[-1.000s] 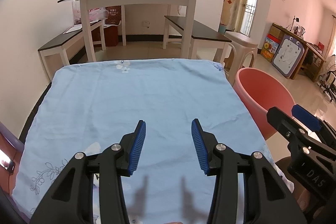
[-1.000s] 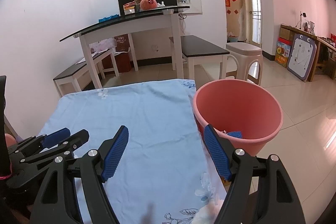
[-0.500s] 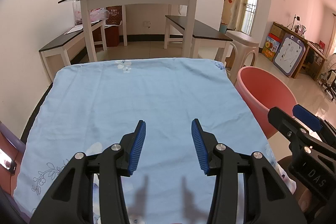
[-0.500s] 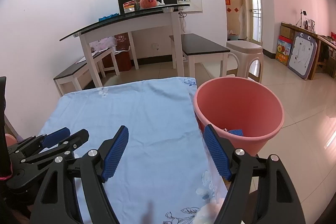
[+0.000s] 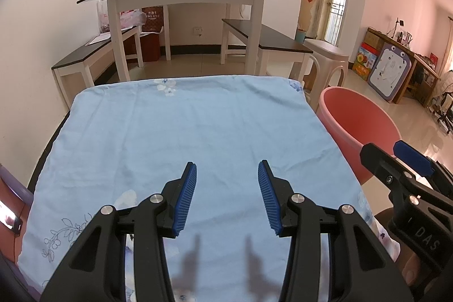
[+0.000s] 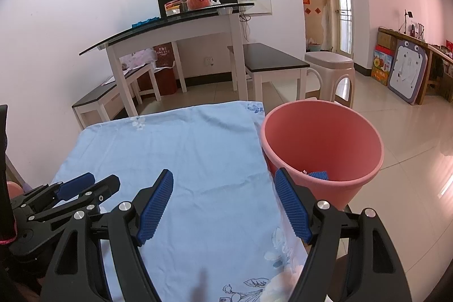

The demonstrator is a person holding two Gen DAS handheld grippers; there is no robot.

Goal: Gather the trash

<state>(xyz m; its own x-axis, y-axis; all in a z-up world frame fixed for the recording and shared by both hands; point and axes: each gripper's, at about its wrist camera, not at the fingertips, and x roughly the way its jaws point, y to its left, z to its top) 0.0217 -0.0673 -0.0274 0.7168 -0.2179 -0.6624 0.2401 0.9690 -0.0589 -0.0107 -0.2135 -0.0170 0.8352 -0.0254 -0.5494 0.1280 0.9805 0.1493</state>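
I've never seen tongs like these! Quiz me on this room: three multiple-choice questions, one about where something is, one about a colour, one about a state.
1. Where does the bucket stand?
A. on the blue cloth
B. on the floor beside the cloth's right edge
C. under the glass-topped table

2. What colour is the bucket?
A. pink
B. green
C. black

3. How are the right tongs?
A. shut on a wrapper
B. open with nothing between them
C. shut and empty

Answers:
1 B, it stands off the blue cloth, by its right edge.
2 A, its wall and rim are pink.
3 B, only cloth shows in the gap.
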